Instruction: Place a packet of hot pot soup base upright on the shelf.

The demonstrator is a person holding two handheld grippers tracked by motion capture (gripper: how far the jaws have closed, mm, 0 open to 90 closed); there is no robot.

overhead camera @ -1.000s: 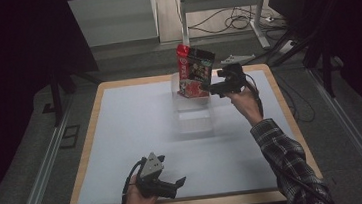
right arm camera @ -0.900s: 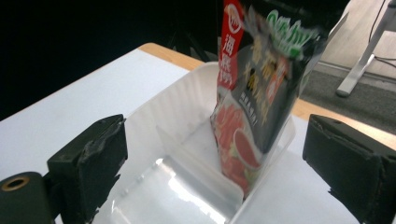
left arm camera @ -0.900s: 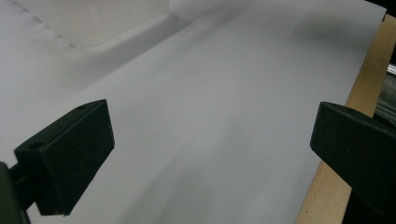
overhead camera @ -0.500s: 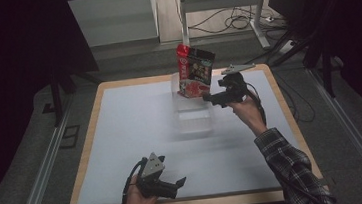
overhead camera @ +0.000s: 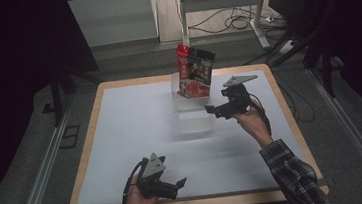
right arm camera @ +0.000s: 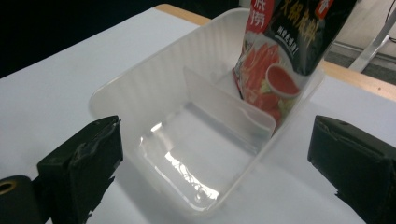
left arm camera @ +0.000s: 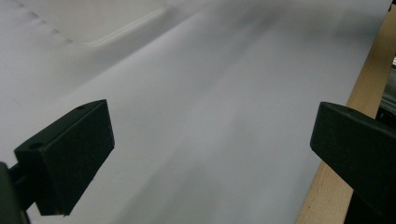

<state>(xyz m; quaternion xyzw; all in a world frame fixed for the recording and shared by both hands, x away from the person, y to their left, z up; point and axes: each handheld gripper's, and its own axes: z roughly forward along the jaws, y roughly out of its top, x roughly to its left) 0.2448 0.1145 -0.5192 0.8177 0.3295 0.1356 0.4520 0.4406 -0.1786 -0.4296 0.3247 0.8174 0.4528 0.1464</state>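
So there's a clear plastic container (overhead camera: pixel 192 108) sitting toward the far edge of the tabletop (overhead camera: pixel 122 138), roughly centred between its left and right edges, with a divider splitting it into two compartments. A red and black snack bag (overhead camera: pixel 195 70) stands upright in the far compartment, leaning a bit, and the near compartment has nothing in it as far as the right gripper view goes. The right gripper (overhead camera: pixel 216 109) is held just beside the container on its right side, jaws spread wide and holding nothing, pointed at the container so the tub sits between them in its own camera (right arm camera: pixel 205 154). The left gripper (overhead camera: pixel 177 185) is down by the near edge, well apart from the container, jaws also wide open over bare white surface, with the wooden rim (left arm camera: pixel 336 186) showing under one jaw.
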